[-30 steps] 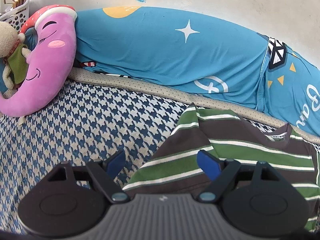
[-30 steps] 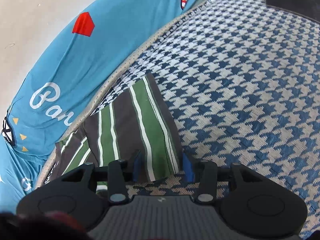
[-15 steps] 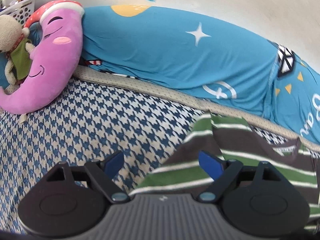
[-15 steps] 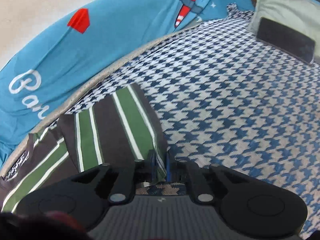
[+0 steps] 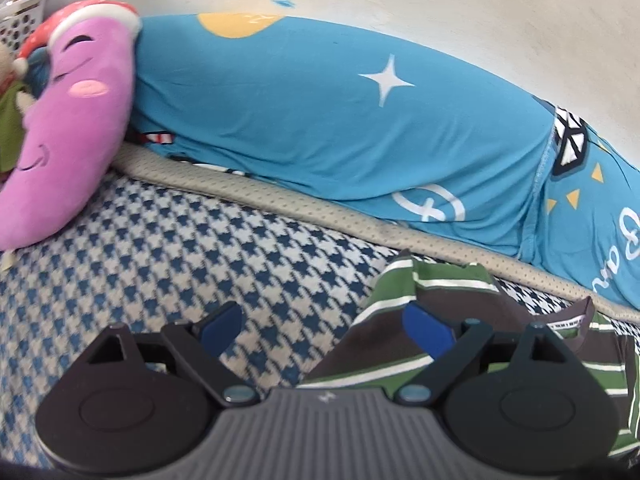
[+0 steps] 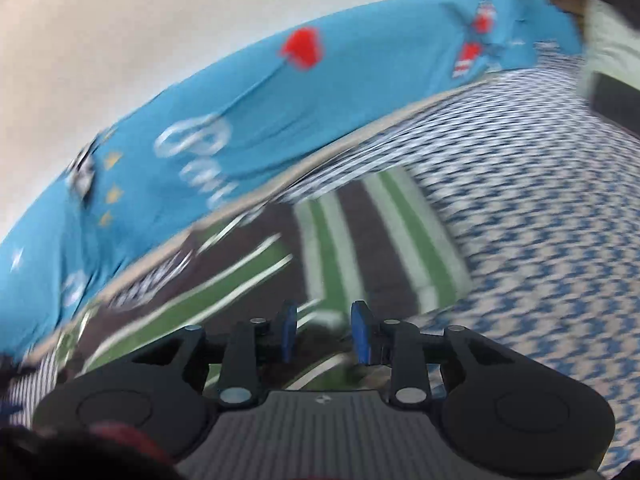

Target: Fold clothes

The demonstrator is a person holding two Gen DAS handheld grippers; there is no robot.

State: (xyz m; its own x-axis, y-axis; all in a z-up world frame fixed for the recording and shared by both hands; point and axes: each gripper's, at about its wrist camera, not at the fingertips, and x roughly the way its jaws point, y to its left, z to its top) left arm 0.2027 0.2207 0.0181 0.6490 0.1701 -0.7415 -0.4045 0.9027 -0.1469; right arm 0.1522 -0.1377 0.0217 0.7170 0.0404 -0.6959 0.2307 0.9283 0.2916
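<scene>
A brown, green and white striped shirt lies on the houndstooth bed cover, its sleeve folded inward. My left gripper is open, its right finger over the shirt's left edge, its left finger over bare cover. In the blurred right wrist view the shirt lies ahead with its right sleeve folded over the body. My right gripper is open a little above the shirt and holds nothing.
A long blue printed bolster runs along the wall behind the shirt; it also shows in the right wrist view. A pink moon plush and a white basket sit far left. A pale pillow lies far right.
My right gripper shut on the shirt's right sleeve, carried it inward over the body, and has now opened and let go. My left gripper drifted left, staying open.
</scene>
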